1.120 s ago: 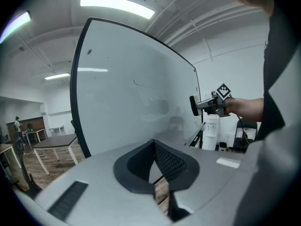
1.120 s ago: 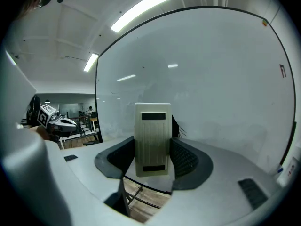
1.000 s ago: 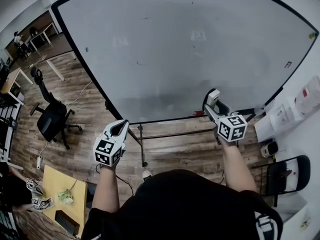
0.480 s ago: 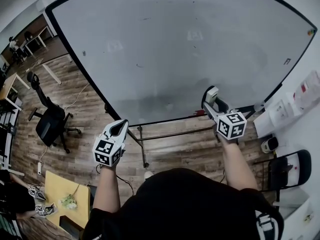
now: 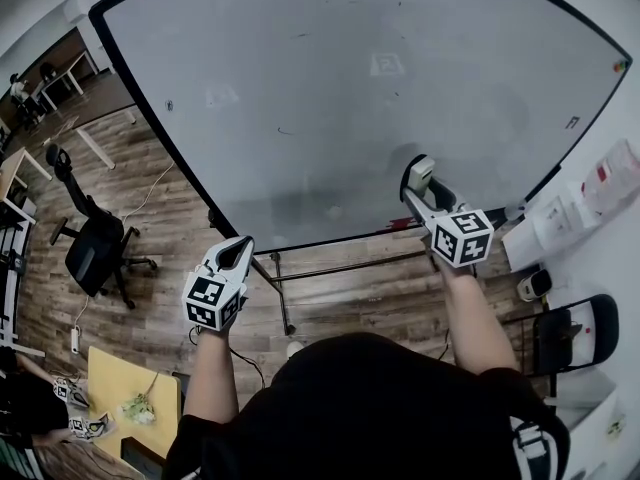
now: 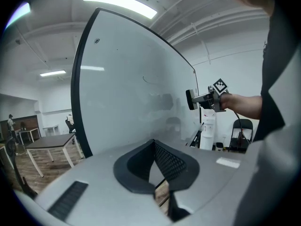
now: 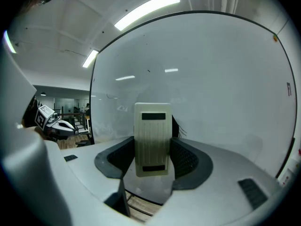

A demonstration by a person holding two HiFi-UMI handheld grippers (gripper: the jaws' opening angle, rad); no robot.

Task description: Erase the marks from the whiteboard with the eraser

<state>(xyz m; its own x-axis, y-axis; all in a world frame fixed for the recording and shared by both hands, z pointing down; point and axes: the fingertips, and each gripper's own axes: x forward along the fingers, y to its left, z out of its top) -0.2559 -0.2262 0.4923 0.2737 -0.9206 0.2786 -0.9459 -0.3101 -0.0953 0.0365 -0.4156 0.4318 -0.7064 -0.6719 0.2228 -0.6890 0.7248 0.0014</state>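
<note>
Right gripper (image 5: 415, 183) with eraser (image 7: 152, 140) near whiteboard (image 5: 330, 88) lower edge, arm outstretched

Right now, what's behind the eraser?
The whiteboard is right behind the eraser, which the right tool holds. The patch the eraser covers is hidden, so marks there can't be seen.

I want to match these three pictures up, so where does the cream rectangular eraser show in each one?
Head view: cream rectangular eraser right of centre, low before the black-framed whiteboard.
Left gripper view: small, right of centre, beside the board.
Right gripper view: dead centre, upright in the right claw.
Shared landmark: that whiteboard.
</note>
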